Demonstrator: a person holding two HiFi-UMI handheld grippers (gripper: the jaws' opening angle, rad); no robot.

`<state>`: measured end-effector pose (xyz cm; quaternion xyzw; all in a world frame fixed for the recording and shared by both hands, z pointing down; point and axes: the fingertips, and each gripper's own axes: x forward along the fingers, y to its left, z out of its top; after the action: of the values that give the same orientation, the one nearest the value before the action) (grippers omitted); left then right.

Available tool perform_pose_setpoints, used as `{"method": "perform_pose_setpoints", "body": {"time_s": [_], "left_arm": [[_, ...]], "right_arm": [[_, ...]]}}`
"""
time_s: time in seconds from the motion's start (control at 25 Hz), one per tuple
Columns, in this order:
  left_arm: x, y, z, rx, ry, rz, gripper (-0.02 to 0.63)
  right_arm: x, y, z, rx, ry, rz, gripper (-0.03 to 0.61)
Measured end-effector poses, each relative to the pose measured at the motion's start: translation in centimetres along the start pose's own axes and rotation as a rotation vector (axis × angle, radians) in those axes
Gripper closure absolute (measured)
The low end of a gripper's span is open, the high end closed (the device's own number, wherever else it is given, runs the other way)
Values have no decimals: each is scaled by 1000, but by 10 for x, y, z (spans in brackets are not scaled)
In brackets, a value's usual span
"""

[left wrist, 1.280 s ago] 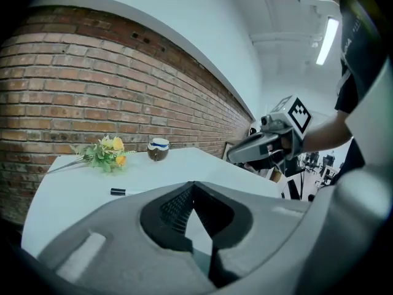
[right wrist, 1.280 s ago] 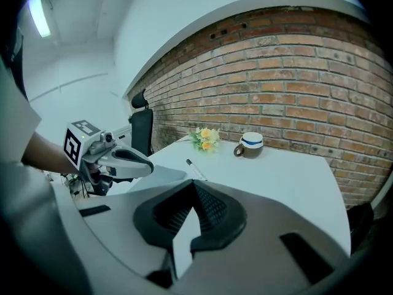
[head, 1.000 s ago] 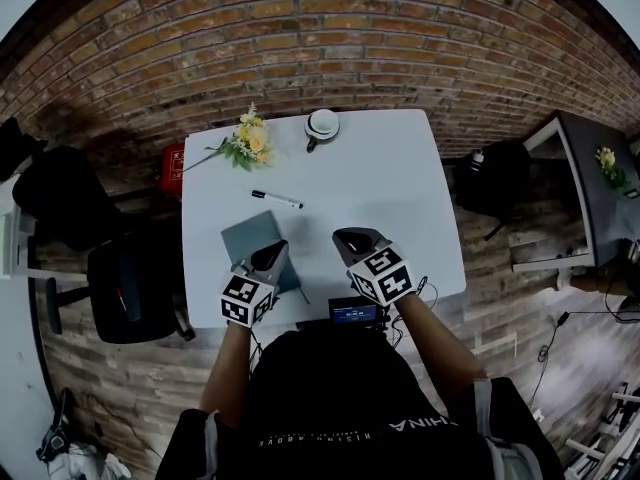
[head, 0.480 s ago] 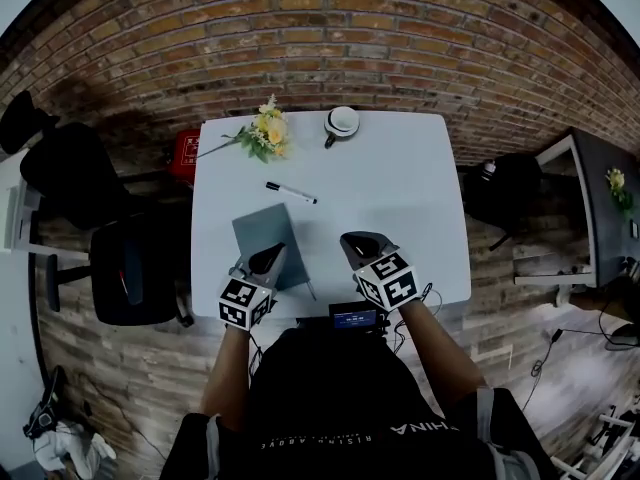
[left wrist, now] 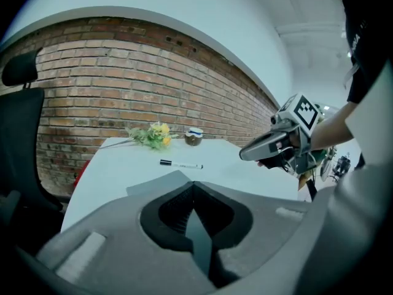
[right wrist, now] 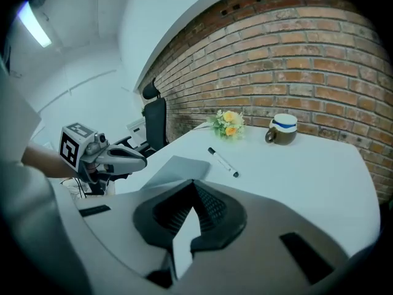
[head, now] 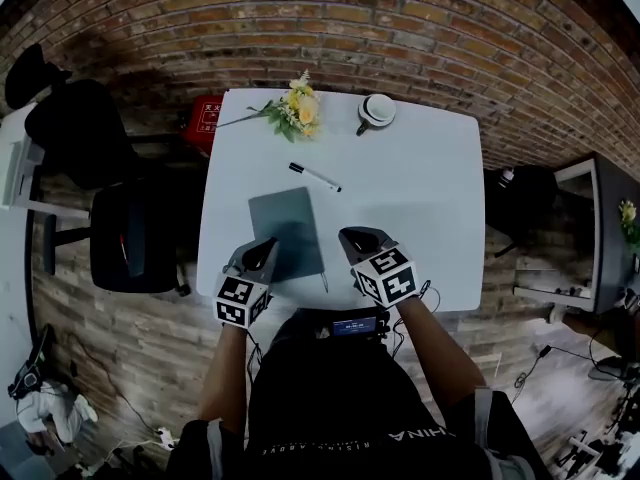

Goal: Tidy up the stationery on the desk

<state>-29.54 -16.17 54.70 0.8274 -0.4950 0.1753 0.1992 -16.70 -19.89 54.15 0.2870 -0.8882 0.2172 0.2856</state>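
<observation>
On the white desk [head: 420,198] lies a grey notebook [head: 287,233], a little left of the middle. A black-and-white marker pen [head: 315,177] lies just beyond it. My left gripper [head: 262,258] hovers at the notebook's near left corner, jaws shut and empty. My right gripper [head: 360,240] hovers right of the notebook, also shut and empty. The left gripper view shows the left gripper [left wrist: 193,186], the notebook [left wrist: 153,185], the pen [left wrist: 181,164] and the right gripper [left wrist: 258,151]. The right gripper view shows the right gripper [right wrist: 193,183], the notebook [right wrist: 178,166] and the pen [right wrist: 223,162].
Yellow flowers [head: 295,110] and a brown mug with a white lid [head: 377,110] sit at the desk's far edge by the brick wall. A black office chair [head: 125,238] stands left of the desk. A small device with a blue screen [head: 350,323] sits at the near edge.
The head view has swung, so the desk sits further right in the picture. Both grippers stay shut near the front edge. Notebook and pen lie where they were.
</observation>
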Motion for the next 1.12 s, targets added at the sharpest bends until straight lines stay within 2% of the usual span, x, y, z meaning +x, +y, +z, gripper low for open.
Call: {"method": "perform_pose_setpoints", "body": {"time_s": [0.28, 0.32, 0.36, 0.4, 0.48, 0.72, 0.84, 1.12], "left_arm": [[-10, 39, -37, -102, 84, 145, 606], [-9, 43, -42, -117, 99, 157, 602], [-8, 46, -48, -136, 115, 165, 563], [-7, 49, -53, -156, 133, 169, 489], [-4, 51, -62, -186, 166, 175, 447], [8, 50, -84, -242, 242, 164, 425], [14, 47, -91, -247, 271, 164, 425], [16, 46, -94, -283, 254, 179, 425]], "right_arm": [[44, 13, -15, 41, 43, 37, 568], [50, 15, -16, 52, 46, 44, 548], [56, 16, -17, 64, 51, 53, 506], [62, 18, -19, 74, 56, 60, 490], [72, 19, -23, 88, 70, 61, 472], [95, 24, -43, 130, 120, 49, 407], [101, 25, -51, 145, 136, 41, 402], [106, 31, -63, 177, 144, 43, 417]]}}
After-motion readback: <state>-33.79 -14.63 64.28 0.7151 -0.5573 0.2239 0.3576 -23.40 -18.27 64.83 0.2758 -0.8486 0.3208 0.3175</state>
